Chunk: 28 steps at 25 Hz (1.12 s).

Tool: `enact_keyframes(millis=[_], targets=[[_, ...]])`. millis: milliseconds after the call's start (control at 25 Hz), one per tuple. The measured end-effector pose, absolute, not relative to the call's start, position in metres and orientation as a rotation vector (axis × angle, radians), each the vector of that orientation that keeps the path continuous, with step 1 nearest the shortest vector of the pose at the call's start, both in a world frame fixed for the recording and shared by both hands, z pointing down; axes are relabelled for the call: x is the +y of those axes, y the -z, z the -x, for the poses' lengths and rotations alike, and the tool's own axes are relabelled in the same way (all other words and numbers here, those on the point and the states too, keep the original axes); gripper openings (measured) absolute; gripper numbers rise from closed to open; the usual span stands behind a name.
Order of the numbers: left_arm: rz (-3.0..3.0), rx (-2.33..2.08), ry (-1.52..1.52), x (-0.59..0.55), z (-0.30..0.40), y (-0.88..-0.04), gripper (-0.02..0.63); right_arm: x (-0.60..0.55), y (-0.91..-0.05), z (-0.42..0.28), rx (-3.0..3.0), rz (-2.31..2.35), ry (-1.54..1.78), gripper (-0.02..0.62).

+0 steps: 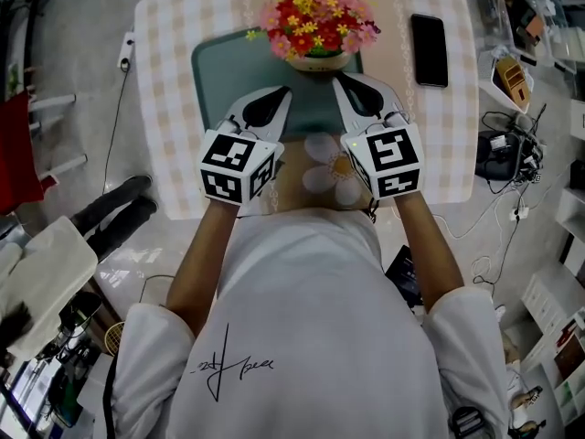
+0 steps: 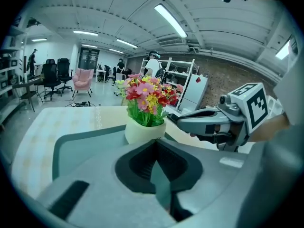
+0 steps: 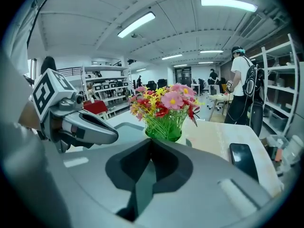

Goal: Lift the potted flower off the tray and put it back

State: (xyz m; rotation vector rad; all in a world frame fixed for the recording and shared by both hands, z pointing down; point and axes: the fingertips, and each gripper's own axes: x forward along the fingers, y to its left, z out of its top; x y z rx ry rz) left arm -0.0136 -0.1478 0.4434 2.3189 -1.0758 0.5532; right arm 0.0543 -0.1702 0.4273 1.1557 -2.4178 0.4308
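Note:
The potted flower (image 1: 315,26), red, pink and yellow blooms in a cream pot, stands upright at the far edge of the green tray (image 1: 215,80). My left gripper (image 1: 285,91) hangs over the tray's near half, jaws shut with nothing between them, just short of the pot. My right gripper (image 1: 338,80) is beside it on the right, also shut and empty. In the left gripper view the pot (image 2: 145,131) sits just beyond the closed tips (image 2: 156,140). In the right gripper view the blooms (image 3: 164,106) rise over the closed tips (image 3: 152,140), which hide most of the pot.
A black phone (image 1: 429,49) lies on the checked tablecloth to the right of the tray. A white flower-shaped mat (image 1: 331,167) lies near the table's front edge. Cables and shelves crowd the floor at right. People stand in the background.

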Motion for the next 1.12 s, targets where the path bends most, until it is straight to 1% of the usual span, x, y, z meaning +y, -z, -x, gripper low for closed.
enact_keyframes(millis=[280,560,840,1120], targets=[[-2.335,-1.191,-0.48,-0.141,0.031,-0.426,-0.002,-0.158,-0.415,-0.051,-2.418,-1.2,-0.43,0.006],[-2.351,-1.136,-0.385,-0.154,0.036,-0.396,0.0,-0.168,-0.403,-0.041,-2.44,-1.2,-0.539,0.005],[-2.52,-1.16,-0.43,-0.113,0.028,-0.362,0.0,-0.123,-0.376,-0.043,-2.471,-1.232,-0.507,0.005],[-2.523,-1.132,-0.364,-0.092,0.034,-0.349,0.0,-0.105,-0.361,-0.035,-2.472,-1.246,-0.483,0.005]])
